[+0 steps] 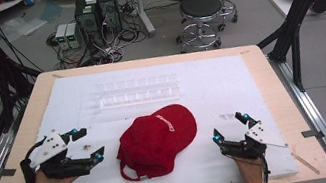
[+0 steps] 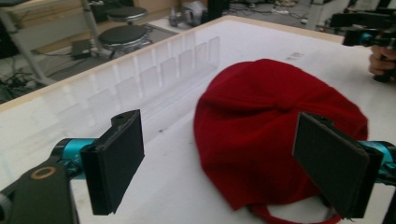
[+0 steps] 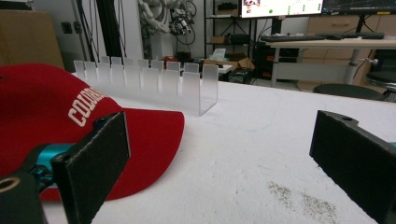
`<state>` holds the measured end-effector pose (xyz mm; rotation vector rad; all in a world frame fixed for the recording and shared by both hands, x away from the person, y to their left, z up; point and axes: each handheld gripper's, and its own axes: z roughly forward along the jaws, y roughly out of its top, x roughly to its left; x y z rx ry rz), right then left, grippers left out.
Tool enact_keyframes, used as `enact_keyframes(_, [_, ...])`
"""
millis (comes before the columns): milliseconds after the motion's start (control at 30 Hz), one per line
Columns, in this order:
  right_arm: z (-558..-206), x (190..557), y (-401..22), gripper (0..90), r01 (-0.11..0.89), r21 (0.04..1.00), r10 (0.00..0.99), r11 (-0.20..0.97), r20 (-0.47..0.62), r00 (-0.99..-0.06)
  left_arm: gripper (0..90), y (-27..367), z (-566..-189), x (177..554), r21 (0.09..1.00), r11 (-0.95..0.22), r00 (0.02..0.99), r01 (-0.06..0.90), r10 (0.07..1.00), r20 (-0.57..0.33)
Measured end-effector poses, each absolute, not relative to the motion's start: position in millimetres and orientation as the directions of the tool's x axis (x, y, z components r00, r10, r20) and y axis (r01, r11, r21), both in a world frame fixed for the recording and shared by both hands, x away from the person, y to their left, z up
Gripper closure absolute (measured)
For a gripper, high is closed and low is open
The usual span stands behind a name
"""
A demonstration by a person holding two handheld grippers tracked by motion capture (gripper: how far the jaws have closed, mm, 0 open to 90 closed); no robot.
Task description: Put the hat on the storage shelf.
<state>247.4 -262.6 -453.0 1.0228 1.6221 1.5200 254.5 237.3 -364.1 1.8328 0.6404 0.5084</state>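
Squarely between the 2 spread, empty claws, left claw and right claw: red cap.

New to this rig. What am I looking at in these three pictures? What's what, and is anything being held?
No robot arm here: a person holds a two-jaw handheld gripper in each hand. The high view looks down on the table; the left gripper is at its left, the right gripper at its right. The other two pictures come from cameras riding on each gripper, looking along its black jaws. On the white foam-covered table lie a red baseball cap with white lettering and, behind it, a clear plastic slotted rack. Both grippers stand open beside the cap, holding nothing.
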Motion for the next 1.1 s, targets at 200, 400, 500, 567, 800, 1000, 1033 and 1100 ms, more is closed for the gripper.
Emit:
enact_keyframes(200, [-453,247,-263,3.8,0.094,0.996,0.887,0.008,0.037,-0.46,17.5,217,-359,256,0.937,-0.283,0.792,0.203,0.611,0.013])
enact_keyframes(400, [-453,247,-263,3.9,0.095,0.995,0.887,0.008,0.036,-0.46,15.3,194,-362,257,0.913,-0.304,0.83,0.271,0.555,-0.062])
enact_keyframes(500, [-453,247,-263,3.8,0.093,0.996,0.887,0.009,0.035,-0.461,15.3,183,-366,257,0.904,-0.321,0.836,0.281,0.545,-0.066])
enact_keyframes(567, [-453,247,-263,3.9,0.093,0.996,0.887,0.009,0.035,-0.461,15.3,176,-368,258,0.897,-0.33,0.837,0.293,0.543,-0.073])
enact_keyframes(800, [-453,247,-263,3.8,0.095,0.995,0.886,0.008,0.037,-0.462,14.4,157,-377,263,0.862,-0.368,0.849,0.349,0.513,-0.125])
enact_keyframes(1000, [-453,247,-263,3.8,0.098,0.995,0.884,0.006,0.041,-0.465,14.6,152,-385,269,0.843,-0.376,0.821,0.385,0.556,-0.127])
enact_keyframes(1033, [-453,247,-263,3.8,0.098,0.995,0.884,0.006,0.041,-0.465,14.6,152,-387,270,0.839,-0.378,0.819,0.392,0.559,-0.131])
enact_keyframes(1100, [-453,248,-263,3.8,0.098,0.995,0.884,0.005,0.041,-0.466,14.6,150,-392,270,0.833,-0.379,0.814,0.402,0.565,-0.136])
